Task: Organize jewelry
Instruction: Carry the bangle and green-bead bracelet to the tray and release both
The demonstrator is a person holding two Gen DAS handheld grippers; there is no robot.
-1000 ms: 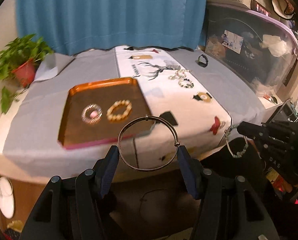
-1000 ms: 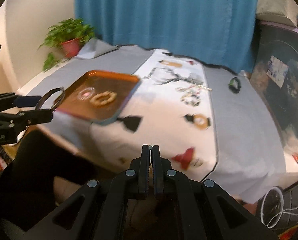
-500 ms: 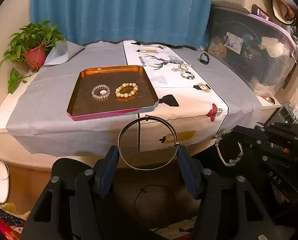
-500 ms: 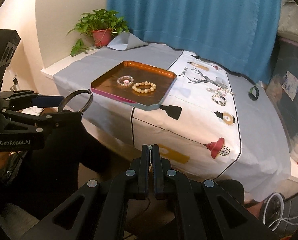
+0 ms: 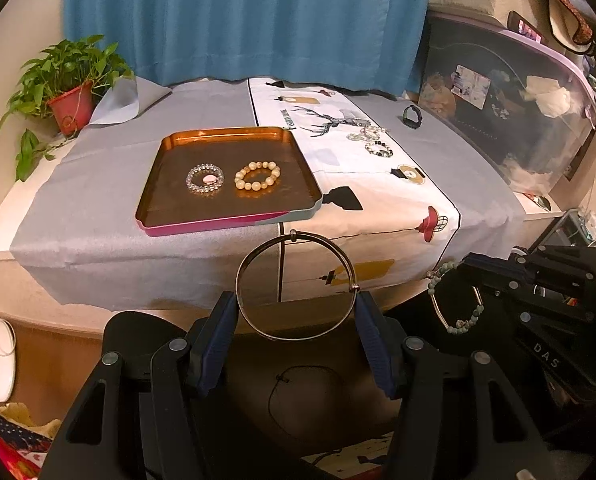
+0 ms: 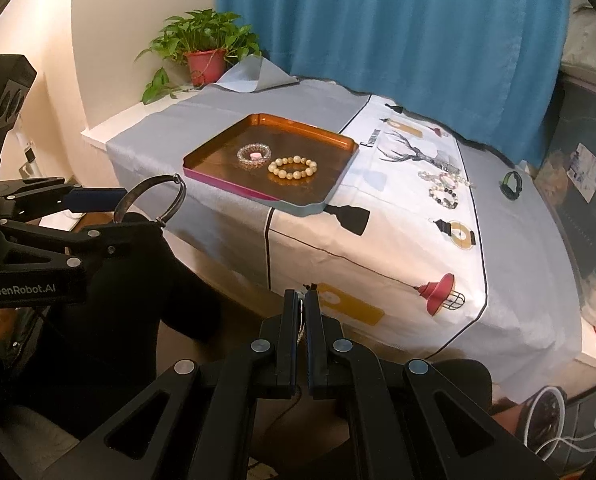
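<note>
Left tool [image 5: 296, 312]: fingers spread wide, with a thin metal bangle [image 5: 296, 285] wedged between the blue pads, which press on its two sides. The bangle stands roughly upright, held in the air in front of the table's near edge and below the level of the tray. In the right wrist view the same tool [image 6: 138, 210] and bangle [image 6: 150, 199] appear at the left, clear of the table.

Right tool [image 6: 302, 300]: fingers pressed nearly together on something thin; from its own camera the item cannot be made out. The left wrist view shows this tool [image 5: 467, 276] pinching a bracelet of green beads [image 5: 455, 298], which hangs below the fingers, off the table's front right corner.

Table [image 5: 98, 184]: covered in grey cloth with a white printed runner [image 5: 377, 200] laid down the middle.

Tray [image 5: 154, 216]: orange, resting on the cloth at the near left part of the table, its right edge overlapping the runner. Inside lie a clear bead bracelet [image 5: 205, 178] and a cream bead bracelet [image 5: 257, 175], side by side and just apart.

Further back on the runner: a small cluster of bead bracelets [image 5: 371, 142]. A dark band [image 5: 412, 116] lies on the grey cloth to the right of them. A potted plant [image 5: 68, 88] stands at the far left corner.
</note>
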